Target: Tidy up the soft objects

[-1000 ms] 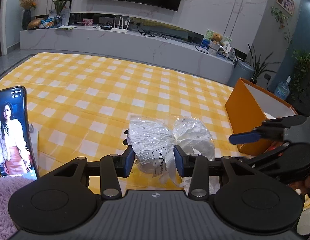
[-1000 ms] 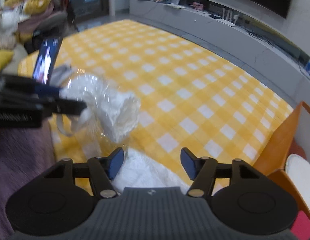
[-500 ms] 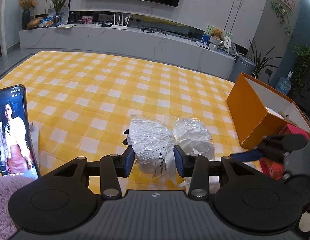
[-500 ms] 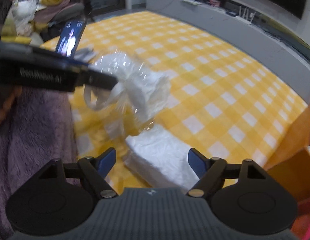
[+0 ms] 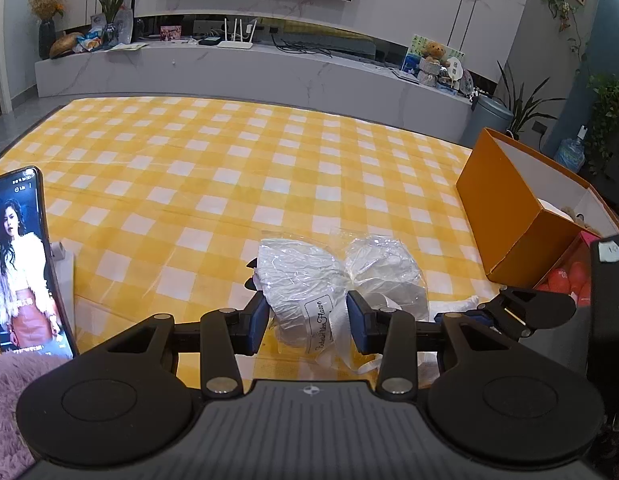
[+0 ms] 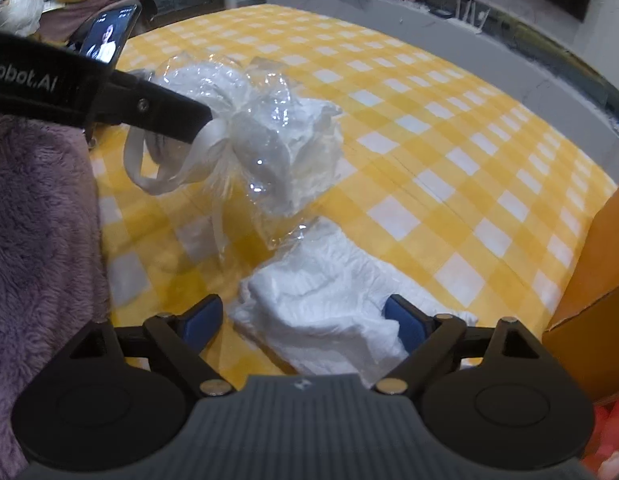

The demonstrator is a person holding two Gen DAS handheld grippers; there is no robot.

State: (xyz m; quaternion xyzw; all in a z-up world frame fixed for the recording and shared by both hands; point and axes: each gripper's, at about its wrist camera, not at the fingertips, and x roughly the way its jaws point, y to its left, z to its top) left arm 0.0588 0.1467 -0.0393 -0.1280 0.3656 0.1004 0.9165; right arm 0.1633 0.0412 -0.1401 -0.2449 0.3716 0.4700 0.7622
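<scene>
Hanging lifted above the yellow-and-white checked surface (image 5: 213, 184): a white soft bundle wrapped in crinkled clear plastic and tied with a white ribbon (image 5: 337, 280), being pinched at its tied neck between the blue-padded fingers of the left gripper (image 5: 307, 322), those fingers closing narrowly on wrap and ribbon. Lying flat on the checks just below and beside it, a folded white cloth (image 6: 325, 304), sitting between the widely parted fingers of the right gripper (image 6: 305, 322), which are straddling the cloth's near edge; whether touching it, cannot tell. Standing to the right, an open orange cardboard box (image 5: 513, 216), with a red container of orange-red rounded items (image 5: 569, 276) just beside it. Leaning upright at the left, a smartphone playing a video (image 5: 19, 256), and at the near-left edge, a fluffy purple fabric (image 6: 37, 240).
</scene>
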